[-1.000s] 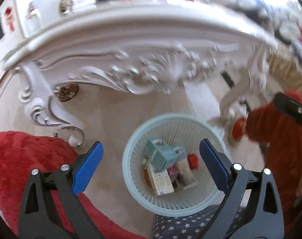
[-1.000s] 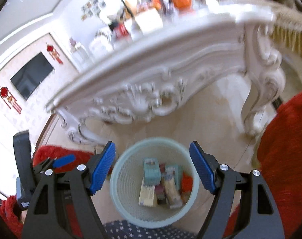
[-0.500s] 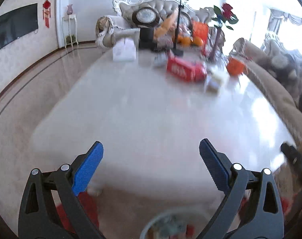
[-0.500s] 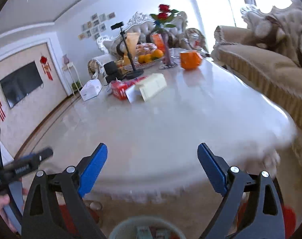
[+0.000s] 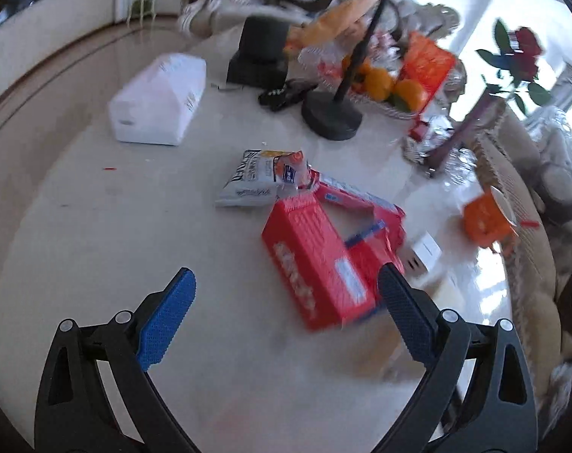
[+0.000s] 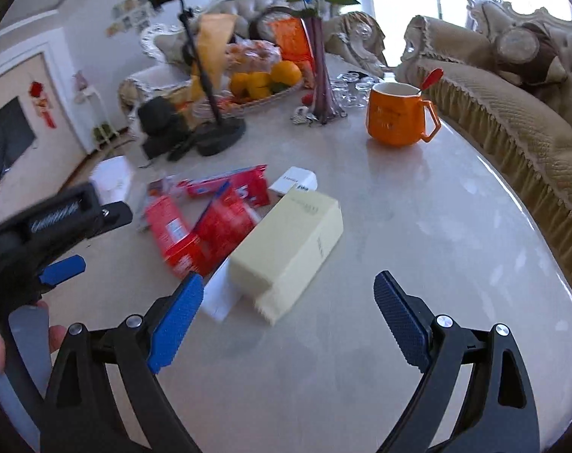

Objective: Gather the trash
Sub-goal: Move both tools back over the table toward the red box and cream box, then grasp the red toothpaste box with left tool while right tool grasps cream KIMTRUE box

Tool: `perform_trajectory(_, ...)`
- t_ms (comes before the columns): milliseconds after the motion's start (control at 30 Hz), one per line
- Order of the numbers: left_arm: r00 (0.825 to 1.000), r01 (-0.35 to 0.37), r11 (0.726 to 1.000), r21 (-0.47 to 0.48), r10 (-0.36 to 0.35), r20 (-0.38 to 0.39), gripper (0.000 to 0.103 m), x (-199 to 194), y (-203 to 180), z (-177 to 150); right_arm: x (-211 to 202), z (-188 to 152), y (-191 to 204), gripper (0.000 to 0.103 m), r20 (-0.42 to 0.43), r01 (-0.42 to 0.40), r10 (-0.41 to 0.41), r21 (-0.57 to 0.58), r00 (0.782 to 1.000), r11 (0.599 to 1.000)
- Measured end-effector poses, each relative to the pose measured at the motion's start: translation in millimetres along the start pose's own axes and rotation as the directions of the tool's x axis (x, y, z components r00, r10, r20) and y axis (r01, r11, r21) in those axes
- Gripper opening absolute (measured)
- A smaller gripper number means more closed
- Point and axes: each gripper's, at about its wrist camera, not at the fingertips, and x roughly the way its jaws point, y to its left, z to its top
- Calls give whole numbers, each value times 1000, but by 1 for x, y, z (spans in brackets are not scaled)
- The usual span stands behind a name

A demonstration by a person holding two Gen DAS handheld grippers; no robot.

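Lying just beyond right gripper [image 6: 288, 304]: cream box [image 6: 288, 245].

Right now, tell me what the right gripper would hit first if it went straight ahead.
Probably the cream box: it lies on the table straight ahead of the open right gripper, between its fingers' lines. Depth is hard to judge.

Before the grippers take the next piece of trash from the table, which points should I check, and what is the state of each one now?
1. Left gripper open, nothing between its fingers: ok.
2. Right gripper open, nothing held; its jaws have just been opening: ok.
3. Red box lies in front of the left gripper, unobstructed: ok.
4. Cream box lies in front of the right gripper: ok.
5. Orange mug stands apart from both boxes: ok.
6. Waste basket in view: not ok.
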Motion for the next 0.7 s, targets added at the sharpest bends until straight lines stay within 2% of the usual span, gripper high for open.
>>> perform_trajectory(100, 1000, -7, 1000, -3, 7, -25, 94, 29, -12, 11, 13, 4, 11, 87, 2, 15, -15, -26, 1000, 1000)
perform_trajectory(267, 998, -49, 997, 60, 51, -23, 94, 51, -27, 19, 34, 18, 27, 87, 7, 45, -44, -55, 999, 997)
perform_trajectory(433, 995, -53, 997, 53, 57, -86, 94, 73, -21, 22, 55, 21, 31, 87, -31, 82, -84, -63, 996, 995)
perform_trajectory(533, 989, -94, 990, 102, 105, -104, 94, 78, -17, 15, 61, 19, 23, 87, -66, 96, -103, -95, 993, 991)
perform_trajectory(600, 991, -83, 989, 122, 94, -91, 94, 76, -14, 12, 62, 18, 13, 87, -81, 81, -90, -103, 993, 991)
perform_trajectory(700, 989, -111, 983, 144, 124, -82, 94, 70, -10, 10, 59, 19, -1, 87, -87, 92, -101, -107, 991, 990)
